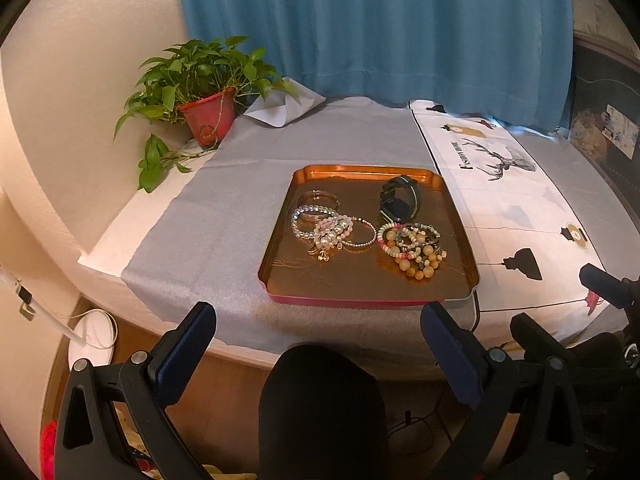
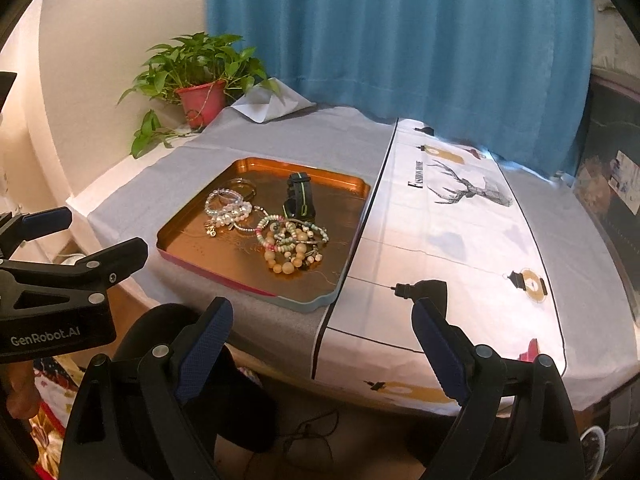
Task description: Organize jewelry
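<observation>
I hold a two-finger gripper in each hand, both drawn back at the near edge of a table, short of a copper-coloured tray (image 1: 360, 286). My left gripper (image 1: 318, 332) has its blue-padded fingers spread wide with nothing between them; my right gripper (image 2: 322, 334) is likewise spread and empty. All the jewelry lies inside the tray: a heap of clear and pearl bracelets (image 1: 328, 228) on the left, touching and overlapping one another, a heap of wooden and coloured bead bracelets (image 1: 412, 250) on the right, and a black watch with a green stripe (image 1: 400, 198) standing on its strap just beyond the bead heap. The tray rests on a grey cloth (image 1: 224, 208), beside a white cloth printed with a deer (image 2: 472, 196); a potted plant (image 1: 200, 92) sits at the far left. This fits either jewelry gathered and sorted by kind, or heaps waiting to be separated, so I cannot judge which. Any pick here would, I judge, need one strand pinched at its outer edge and lifted slowly, since the overlapping loops may drag neighbours along.
</observation>
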Demonstrator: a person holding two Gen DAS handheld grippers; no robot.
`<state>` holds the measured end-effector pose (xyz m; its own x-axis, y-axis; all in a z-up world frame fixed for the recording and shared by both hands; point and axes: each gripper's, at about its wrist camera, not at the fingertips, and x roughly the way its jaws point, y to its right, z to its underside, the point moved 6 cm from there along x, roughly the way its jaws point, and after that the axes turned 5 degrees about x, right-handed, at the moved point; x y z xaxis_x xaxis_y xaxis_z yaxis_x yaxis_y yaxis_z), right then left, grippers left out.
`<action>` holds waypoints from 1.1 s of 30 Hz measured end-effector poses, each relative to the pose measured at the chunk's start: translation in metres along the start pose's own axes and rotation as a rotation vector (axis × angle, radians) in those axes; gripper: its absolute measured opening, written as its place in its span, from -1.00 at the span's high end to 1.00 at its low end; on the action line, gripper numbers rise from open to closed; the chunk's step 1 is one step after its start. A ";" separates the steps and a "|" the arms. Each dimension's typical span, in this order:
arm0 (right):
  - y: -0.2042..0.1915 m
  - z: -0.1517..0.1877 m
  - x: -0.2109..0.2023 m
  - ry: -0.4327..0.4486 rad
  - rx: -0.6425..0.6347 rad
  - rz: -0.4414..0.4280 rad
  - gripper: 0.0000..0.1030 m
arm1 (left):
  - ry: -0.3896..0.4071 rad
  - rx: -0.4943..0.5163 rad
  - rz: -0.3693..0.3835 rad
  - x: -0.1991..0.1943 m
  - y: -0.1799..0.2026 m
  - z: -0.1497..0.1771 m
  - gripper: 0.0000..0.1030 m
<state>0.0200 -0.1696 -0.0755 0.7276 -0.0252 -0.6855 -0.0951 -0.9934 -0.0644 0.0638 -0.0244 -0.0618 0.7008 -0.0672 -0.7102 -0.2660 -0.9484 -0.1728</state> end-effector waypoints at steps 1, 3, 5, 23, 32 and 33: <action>0.000 0.000 0.000 0.000 -0.002 0.002 -0.77 | 0.000 0.001 0.000 -0.001 0.000 0.000 -0.97; -0.001 0.000 0.000 -0.001 -0.004 0.002 -0.77 | 0.001 0.001 -0.001 0.000 0.000 0.000 -0.97; -0.001 0.000 0.000 0.001 -0.001 0.002 -0.77 | 0.005 0.004 -0.003 -0.001 0.000 0.000 -0.97; -0.004 -0.001 0.000 0.002 0.001 0.003 -0.77 | 0.000 0.009 -0.004 0.000 0.002 0.002 -0.97; -0.002 -0.001 -0.001 0.000 -0.001 0.001 -0.77 | 0.000 0.011 -0.007 0.002 0.000 0.001 -0.97; -0.002 -0.001 -0.001 0.000 -0.001 0.000 -0.77 | -0.001 0.012 -0.006 0.003 -0.001 0.001 -0.97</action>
<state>0.0201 -0.1674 -0.0739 0.7273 -0.0255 -0.6858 -0.0949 -0.9935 -0.0636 0.0651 -0.0237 -0.0643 0.7015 -0.0609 -0.7100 -0.2693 -0.9451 -0.1850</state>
